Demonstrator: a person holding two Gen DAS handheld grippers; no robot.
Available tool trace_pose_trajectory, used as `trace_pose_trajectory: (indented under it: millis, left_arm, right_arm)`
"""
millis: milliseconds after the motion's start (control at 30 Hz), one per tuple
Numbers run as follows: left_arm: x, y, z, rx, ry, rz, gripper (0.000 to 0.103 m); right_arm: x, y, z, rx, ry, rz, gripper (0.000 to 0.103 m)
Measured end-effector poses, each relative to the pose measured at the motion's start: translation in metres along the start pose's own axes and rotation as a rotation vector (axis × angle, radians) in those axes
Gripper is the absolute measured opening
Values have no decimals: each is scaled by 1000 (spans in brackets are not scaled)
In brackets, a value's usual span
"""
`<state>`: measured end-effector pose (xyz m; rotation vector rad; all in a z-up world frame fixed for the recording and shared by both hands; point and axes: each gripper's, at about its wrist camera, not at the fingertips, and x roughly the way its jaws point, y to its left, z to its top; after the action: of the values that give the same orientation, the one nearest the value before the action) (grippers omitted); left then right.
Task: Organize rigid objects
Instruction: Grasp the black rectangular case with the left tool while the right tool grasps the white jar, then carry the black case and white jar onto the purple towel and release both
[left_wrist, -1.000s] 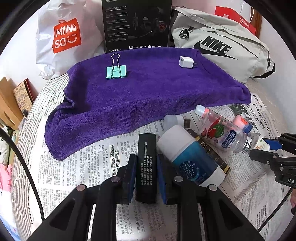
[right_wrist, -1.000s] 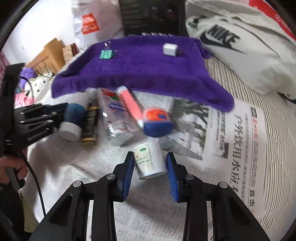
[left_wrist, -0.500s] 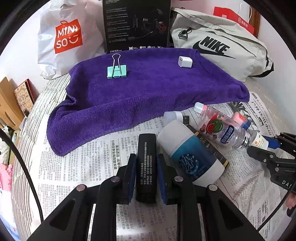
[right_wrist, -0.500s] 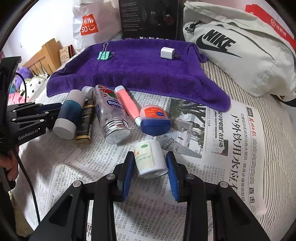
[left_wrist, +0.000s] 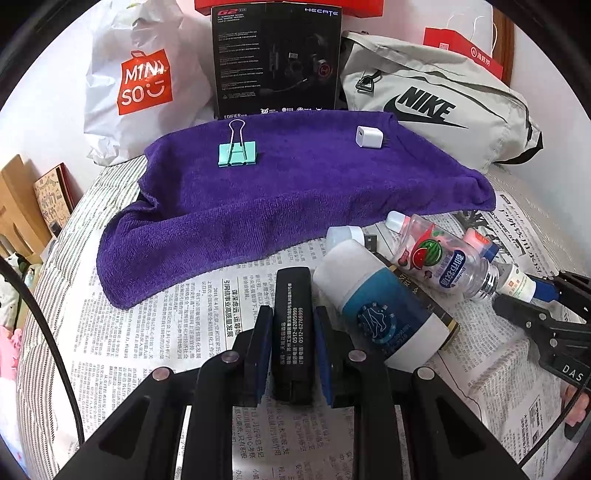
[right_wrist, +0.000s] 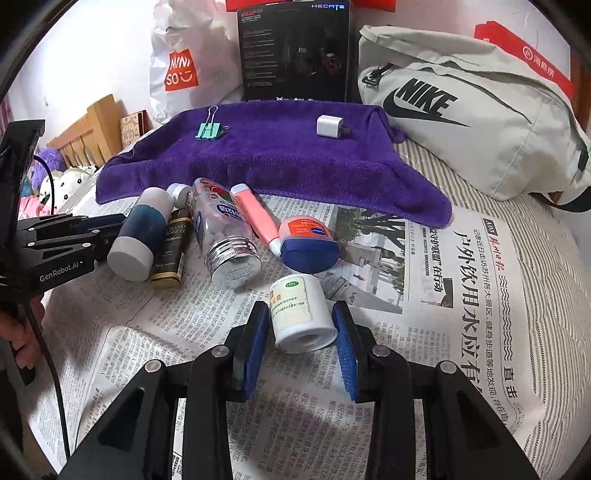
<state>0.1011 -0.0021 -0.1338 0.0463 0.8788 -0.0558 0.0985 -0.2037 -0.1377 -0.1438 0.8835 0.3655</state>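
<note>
My left gripper (left_wrist: 291, 332) is shut on a black rectangular box (left_wrist: 293, 317) with white print, just above the newspaper. My right gripper (right_wrist: 301, 332) is shut on a small white medicine bottle (right_wrist: 301, 314) lying on its side. A purple towel (left_wrist: 288, 192) lies behind, with a teal binder clip (left_wrist: 236, 151) and a white charger plug (left_wrist: 368, 137) on it. A row of items lies on the newspaper: a blue and white bottle (right_wrist: 138, 236), a dark gold-capped tube (right_wrist: 171, 247), a clear bottle with a metal lid (right_wrist: 225, 236), a pink tube (right_wrist: 255, 214) and a blue-capped jar (right_wrist: 308, 240).
A Miniso bag (left_wrist: 140, 77), a black headset box (left_wrist: 277, 59) and a grey Nike bag (left_wrist: 443, 103) stand behind the towel. Newspaper (right_wrist: 461, 295) covers a striped bed. Wooden items (right_wrist: 88, 136) sit at the left edge.
Both grippers pulled back a little with their objects held. The right view steadied from a tilted, blurred pose, and the white bottle sits slightly further from the row.
</note>
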Motion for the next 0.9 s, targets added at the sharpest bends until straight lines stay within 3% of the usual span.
trace_pose_trajectory:
  millis: [100, 533, 900]
  left_arm:
    - [0, 0, 0, 0, 0, 0, 22]
    - [-1, 3, 1, -16, -2, -20, 21]
    - [-1, -3, 1, 8, -2, 10, 22]
  right_arm:
    - [1, 2, 0, -10, 1, 12, 44]
    - [0, 2, 0, -11, -1, 12, 44]
    - [0, 2, 0, -17, 0, 5, 44]
